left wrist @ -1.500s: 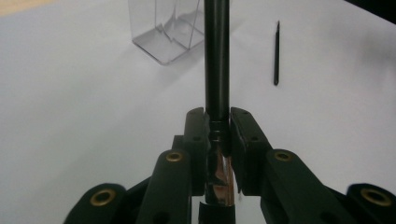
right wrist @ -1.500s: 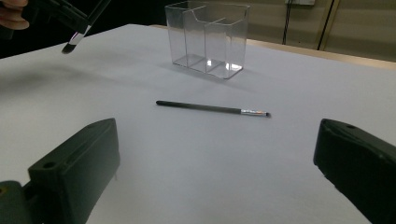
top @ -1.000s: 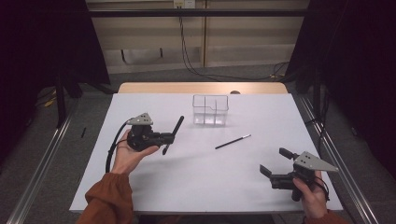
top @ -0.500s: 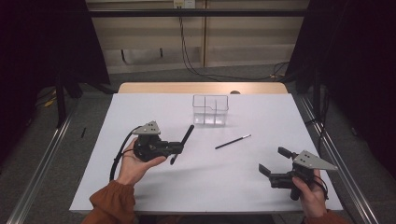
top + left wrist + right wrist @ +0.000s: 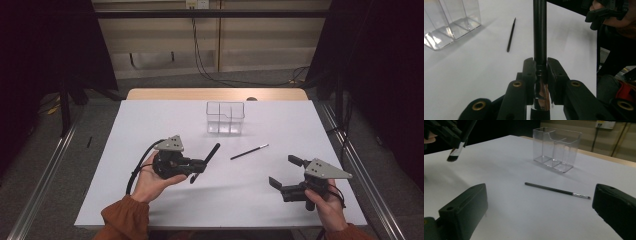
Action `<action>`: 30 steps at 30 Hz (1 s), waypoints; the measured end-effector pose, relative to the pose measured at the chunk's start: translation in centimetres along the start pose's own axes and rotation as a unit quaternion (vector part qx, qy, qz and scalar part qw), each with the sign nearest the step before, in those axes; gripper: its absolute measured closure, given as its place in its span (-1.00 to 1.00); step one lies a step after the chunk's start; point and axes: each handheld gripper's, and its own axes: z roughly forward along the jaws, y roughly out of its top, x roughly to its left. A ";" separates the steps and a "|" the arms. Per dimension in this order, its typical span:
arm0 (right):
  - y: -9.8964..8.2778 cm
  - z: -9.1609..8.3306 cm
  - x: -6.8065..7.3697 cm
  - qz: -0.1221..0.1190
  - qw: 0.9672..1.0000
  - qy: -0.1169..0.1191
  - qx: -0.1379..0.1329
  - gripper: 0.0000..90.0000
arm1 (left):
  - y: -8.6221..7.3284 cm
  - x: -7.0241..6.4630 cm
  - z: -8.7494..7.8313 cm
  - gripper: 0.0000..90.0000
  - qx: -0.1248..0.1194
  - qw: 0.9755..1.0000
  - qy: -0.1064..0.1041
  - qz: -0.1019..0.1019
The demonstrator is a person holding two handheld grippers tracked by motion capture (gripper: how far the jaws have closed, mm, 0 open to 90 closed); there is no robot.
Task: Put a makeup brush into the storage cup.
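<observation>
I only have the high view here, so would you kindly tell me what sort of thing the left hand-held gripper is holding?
Observer: A makeup brush. The left hand-held gripper is shut on its black handle just above a shiny metal ferrule, as the left gripper view shows.
Operator: Thank you. Does it have bristles at the end?
Observer: Yes, the right gripper view shows a dark bristle tip below the silver band.
Operator: And the thin stick on the table?
Observer: It is a slim brush too, with a small metal ferrule and fine tip at one end, lying flat apart from the clear organizer.
</observation>
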 end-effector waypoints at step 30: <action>4.4 5.1 1.6 -0.060 0.978 0.144 0.139 -0.95 | 3.6 -2.4 2.3 0.73 0.168 0.984 -0.029 0.060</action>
